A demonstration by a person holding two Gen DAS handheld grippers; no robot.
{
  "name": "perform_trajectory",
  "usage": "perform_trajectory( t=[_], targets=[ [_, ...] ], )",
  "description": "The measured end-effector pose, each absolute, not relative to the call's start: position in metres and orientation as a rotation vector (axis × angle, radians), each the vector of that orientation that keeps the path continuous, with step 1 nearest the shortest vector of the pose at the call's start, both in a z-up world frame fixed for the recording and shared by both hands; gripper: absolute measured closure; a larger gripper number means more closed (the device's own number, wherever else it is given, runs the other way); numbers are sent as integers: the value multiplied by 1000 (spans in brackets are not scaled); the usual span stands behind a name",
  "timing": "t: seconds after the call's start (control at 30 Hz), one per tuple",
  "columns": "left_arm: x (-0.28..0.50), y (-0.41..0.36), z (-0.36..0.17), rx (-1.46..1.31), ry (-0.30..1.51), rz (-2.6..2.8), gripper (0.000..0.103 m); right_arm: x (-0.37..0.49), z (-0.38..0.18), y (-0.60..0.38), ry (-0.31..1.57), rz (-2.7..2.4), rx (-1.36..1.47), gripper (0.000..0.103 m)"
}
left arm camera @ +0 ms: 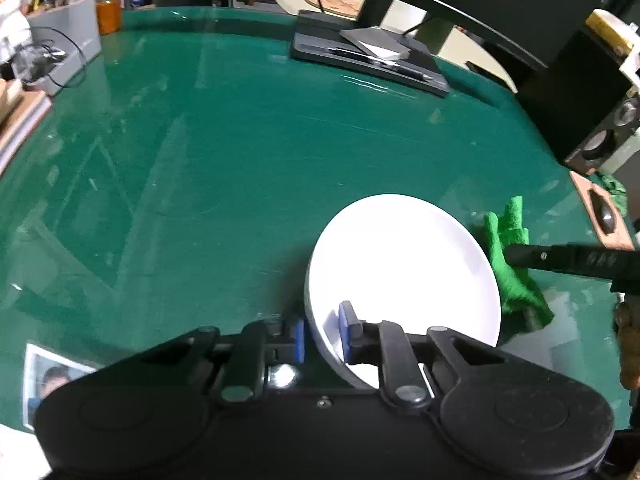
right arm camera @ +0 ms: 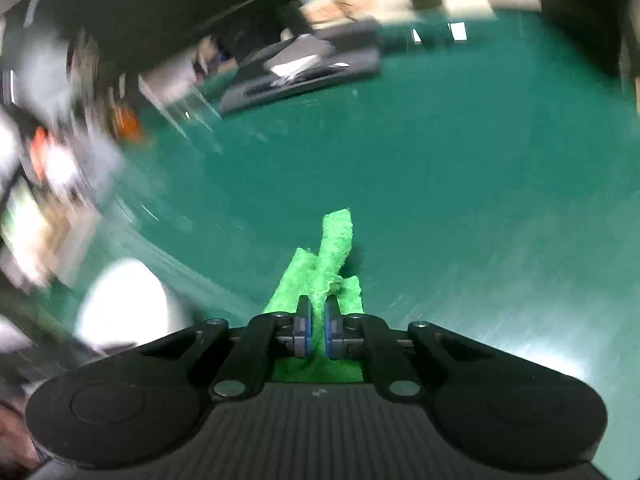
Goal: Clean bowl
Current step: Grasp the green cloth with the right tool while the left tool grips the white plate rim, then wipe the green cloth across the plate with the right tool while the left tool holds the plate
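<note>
A white bowl (left arm camera: 404, 276) is tilted above the green table. My left gripper (left arm camera: 322, 336) is shut on its near rim, one blue pad inside and one outside. My right gripper (right arm camera: 316, 332) is shut on a bright green cloth (right arm camera: 326, 272), which hangs forward from the pads. In the left wrist view the cloth (left arm camera: 514, 268) is just right of the bowl, with the right gripper's dark finger (left arm camera: 560, 258) on it. In the blurred right wrist view the bowl (right arm camera: 124, 304) shows at the lower left.
The green table (left arm camera: 240, 160) carries a flat dark device with papers (left arm camera: 368, 56) at the back, a grey box with cables (left arm camera: 68, 44) and an orange jar (left arm camera: 108, 12) at the back left. A photo (left arm camera: 48, 376) lies near left. A black speaker (left arm camera: 600, 128) stands at the right.
</note>
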State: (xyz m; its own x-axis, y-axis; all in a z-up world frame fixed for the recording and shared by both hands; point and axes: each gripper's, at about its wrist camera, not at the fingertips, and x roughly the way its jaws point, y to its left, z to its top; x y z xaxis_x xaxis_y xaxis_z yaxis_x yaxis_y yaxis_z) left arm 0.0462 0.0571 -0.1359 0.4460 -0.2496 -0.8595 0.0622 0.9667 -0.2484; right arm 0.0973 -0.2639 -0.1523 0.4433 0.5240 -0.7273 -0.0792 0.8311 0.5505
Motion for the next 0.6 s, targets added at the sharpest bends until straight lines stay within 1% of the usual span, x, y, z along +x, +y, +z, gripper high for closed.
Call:
perform_trajectory(
  t=[0.13, 0.2, 0.37, 0.5, 0.6],
  targets=[
    [43, 35, -137, -158, 1098, -286, 87, 79, -165, -301, 1111, 425, 741, 97],
    [42, 25, -137, -133, 1095, -306, 86, 67, -173, -311, 1135, 426, 811, 97],
    [40, 6, -136, -59, 1082, -328, 84, 26, -207, -336, 1198, 428, 1134, 97],
    [40, 1, -135, -37, 1088, -324, 84, 30, -225, -320, 1222, 459, 1283, 97],
    [40, -1, -135, -26, 1088, -320, 83, 45, -230, -309, 1247, 404, 1292, 97]
  ],
)
